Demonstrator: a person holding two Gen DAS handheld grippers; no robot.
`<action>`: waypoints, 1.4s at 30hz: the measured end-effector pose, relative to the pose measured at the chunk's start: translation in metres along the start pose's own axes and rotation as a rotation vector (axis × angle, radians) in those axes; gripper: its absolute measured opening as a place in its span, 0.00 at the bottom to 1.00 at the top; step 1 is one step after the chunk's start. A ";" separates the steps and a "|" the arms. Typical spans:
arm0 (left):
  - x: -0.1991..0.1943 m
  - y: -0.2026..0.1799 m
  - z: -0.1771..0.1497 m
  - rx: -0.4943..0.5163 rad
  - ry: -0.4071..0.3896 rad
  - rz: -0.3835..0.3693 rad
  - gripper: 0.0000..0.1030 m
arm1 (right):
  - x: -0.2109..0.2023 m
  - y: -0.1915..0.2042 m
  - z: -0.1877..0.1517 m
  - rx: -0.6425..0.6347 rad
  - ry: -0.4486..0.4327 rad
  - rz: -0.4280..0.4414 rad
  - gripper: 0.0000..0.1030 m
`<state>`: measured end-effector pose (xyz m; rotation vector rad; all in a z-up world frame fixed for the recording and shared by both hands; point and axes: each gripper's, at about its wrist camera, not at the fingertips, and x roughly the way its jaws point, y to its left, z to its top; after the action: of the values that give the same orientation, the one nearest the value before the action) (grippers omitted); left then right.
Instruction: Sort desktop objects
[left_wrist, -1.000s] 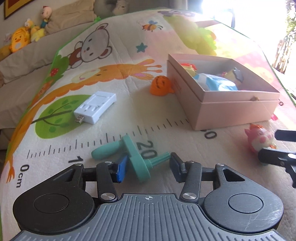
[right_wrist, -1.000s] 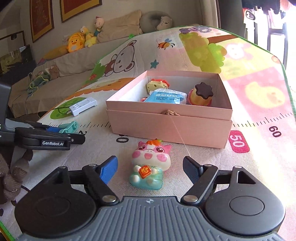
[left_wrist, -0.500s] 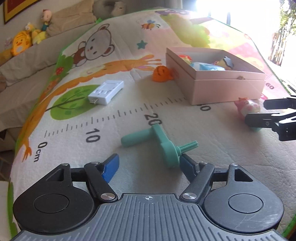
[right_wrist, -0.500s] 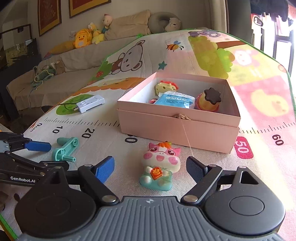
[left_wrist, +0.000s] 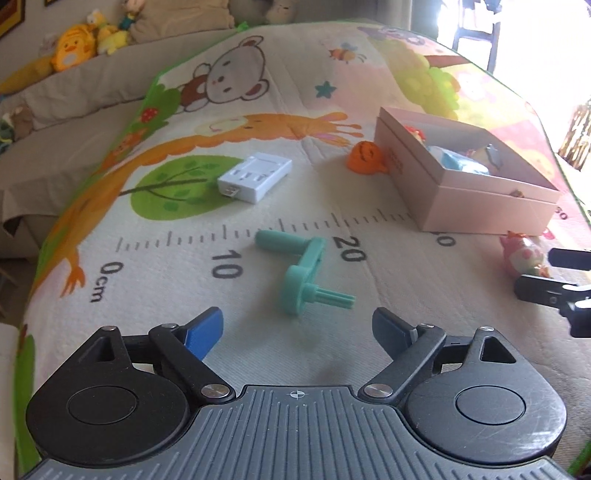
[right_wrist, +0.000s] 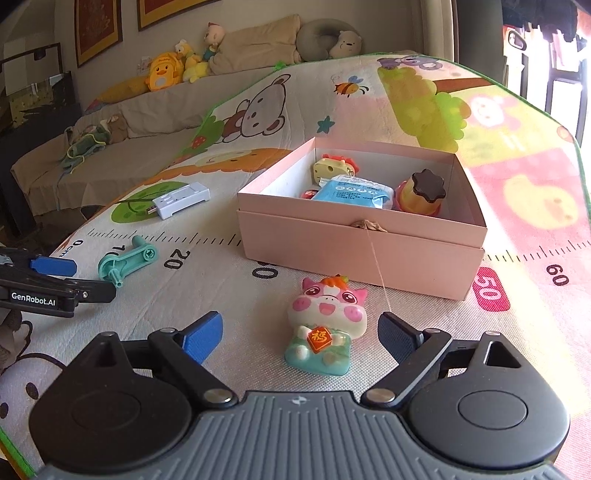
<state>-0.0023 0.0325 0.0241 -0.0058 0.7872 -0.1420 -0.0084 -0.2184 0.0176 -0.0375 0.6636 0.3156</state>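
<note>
while left gripper (left_wrist: 297, 330) gapes, teal crank (left_wrist: 303, 269) lies free; right gripper (right_wrist: 301, 334) spread.

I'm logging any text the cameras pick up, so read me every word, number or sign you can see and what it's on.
"GenRobot.AI": side of the left hand-held gripper.
"0cm", "10", "20", "50", "60": ruler scale printed on the play mat; the number between 20 and 50 is partly hidden by the pink box.
"福": red tag on the pig figurine.
Print on the blue packet in the box: too small to read.
</note>
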 end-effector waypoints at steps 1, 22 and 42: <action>0.003 -0.007 0.000 0.008 0.004 -0.018 0.92 | 0.000 0.000 0.000 0.002 0.001 0.000 0.89; 0.020 -0.027 -0.001 0.116 -0.009 -0.001 0.93 | 0.010 -0.009 -0.011 0.052 0.036 0.005 0.95; 0.010 -0.010 0.014 0.041 -0.024 -0.036 0.94 | 0.010 -0.014 -0.012 0.091 0.032 0.026 0.99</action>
<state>0.0137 0.0208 0.0274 0.0176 0.7599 -0.1916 -0.0041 -0.2304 0.0006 0.0534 0.7099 0.3102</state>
